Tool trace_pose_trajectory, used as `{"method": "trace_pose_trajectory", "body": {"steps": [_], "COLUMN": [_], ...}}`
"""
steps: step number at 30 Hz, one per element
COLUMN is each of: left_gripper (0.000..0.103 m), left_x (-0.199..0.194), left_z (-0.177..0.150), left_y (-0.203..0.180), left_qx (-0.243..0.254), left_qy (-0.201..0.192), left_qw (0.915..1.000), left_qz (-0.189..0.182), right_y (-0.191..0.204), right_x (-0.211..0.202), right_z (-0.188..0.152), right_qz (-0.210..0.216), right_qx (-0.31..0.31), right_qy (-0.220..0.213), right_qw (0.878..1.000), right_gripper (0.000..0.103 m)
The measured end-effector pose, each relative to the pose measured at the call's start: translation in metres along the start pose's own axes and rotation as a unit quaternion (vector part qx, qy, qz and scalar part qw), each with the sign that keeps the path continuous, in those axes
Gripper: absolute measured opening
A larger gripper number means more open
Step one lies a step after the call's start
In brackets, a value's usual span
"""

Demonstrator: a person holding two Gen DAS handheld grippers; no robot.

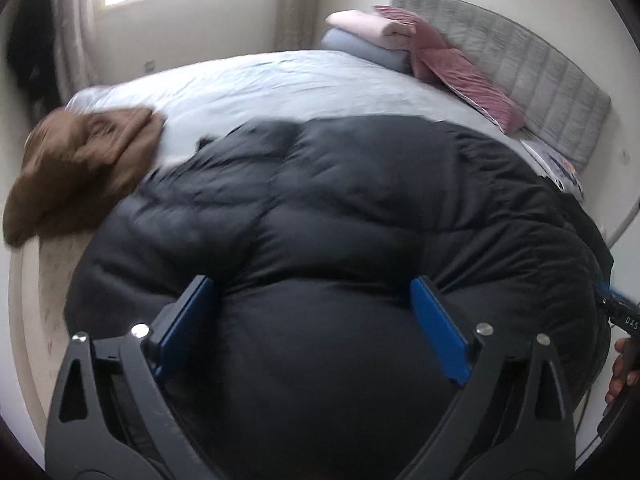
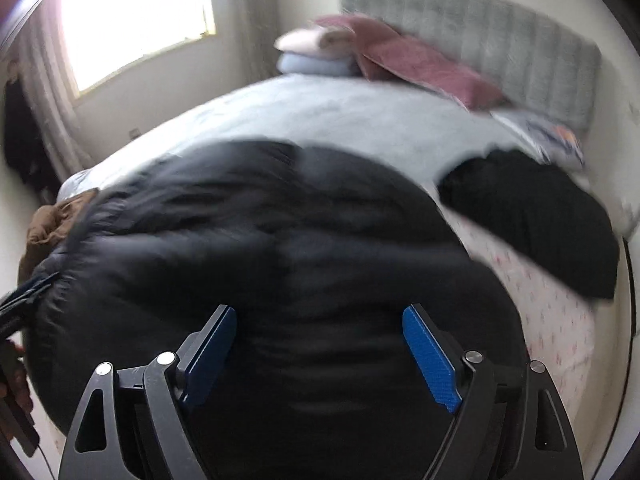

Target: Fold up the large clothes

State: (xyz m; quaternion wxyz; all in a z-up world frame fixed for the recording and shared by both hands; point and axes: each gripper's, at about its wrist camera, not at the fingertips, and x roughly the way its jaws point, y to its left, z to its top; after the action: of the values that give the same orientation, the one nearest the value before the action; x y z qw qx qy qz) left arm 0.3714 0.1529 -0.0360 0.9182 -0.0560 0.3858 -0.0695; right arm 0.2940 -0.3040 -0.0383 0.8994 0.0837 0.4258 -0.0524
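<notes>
The puffy black quilted jacket [image 1: 340,208] lies spread across the pale-sheeted bed [image 1: 248,80]. Both left tongs [image 1: 312,312] and right tongs [image 2: 320,344] hover spread, gripping nothing; next, pinch an edge and fold.

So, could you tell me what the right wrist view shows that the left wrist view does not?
Only the right wrist view shows a separate black garment lying apart on the bed's right side. Only the left wrist view shows the brown garment in full. Both share the black puffer coat, the folded stack, the grey headboard and open jaws over the coat.
</notes>
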Motion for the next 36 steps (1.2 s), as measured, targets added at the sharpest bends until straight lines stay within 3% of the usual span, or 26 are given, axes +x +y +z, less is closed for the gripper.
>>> {"method": "trace_pose_trajectory", "body": {"steps": [4, 7, 12, 15, 22, 30, 36], "left_gripper": [0.098, 0.098, 0.098, 0.102, 0.102, 0.102, 0.102], "left_x": [-0.024, -0.047, -0.094, -0.117, -0.148, -0.171, -0.183], "left_z": [-0.019, -0.033, -0.062, -0.077, -0.118, -0.156, -0.168], "left_y": [0.024, 0.023, 0.002, -0.015, -0.053, -0.071, -0.075], "left_qx": [-0.004, -0.008, -0.012, -0.001, 0.055, 0.066, 0.063], "left_qy": [-0.001, -0.002, 0.011, 0.022, 0.052, 0.07, 0.061], "left_qw": [0.9992, 0.999, 0.9996, 0.9995, 0.9951, 0.9943, 0.9953], "left_qz": [0.04, 0.044, 0.025, 0.021, 0.064, 0.046, 0.042], "right_y": [-0.056, -0.075, -0.052, -0.034, 0.007, 0.041, 0.064], "right_x": [-0.011, -0.033, -0.089, -0.124, -0.173, -0.185, -0.185], "right_z": [-0.028, -0.046, -0.072, -0.092, -0.123, -0.156, -0.173], "right_qz": [-0.036, -0.043, -0.056, -0.043, -0.068, -0.091, -0.07], "right_qx": [0.057, 0.086, 0.062, 0.062, 0.027, -0.018, -0.049], "right_qy": [0.014, 0.019, -0.004, -0.012, -0.024, -0.007, 0.005], "right_qw": [0.998, 0.995, 0.996, 0.997, 0.997, 0.996, 0.996], "right_gripper": [0.087, 0.087, 0.088, 0.091, 0.098, 0.099, 0.099]}}
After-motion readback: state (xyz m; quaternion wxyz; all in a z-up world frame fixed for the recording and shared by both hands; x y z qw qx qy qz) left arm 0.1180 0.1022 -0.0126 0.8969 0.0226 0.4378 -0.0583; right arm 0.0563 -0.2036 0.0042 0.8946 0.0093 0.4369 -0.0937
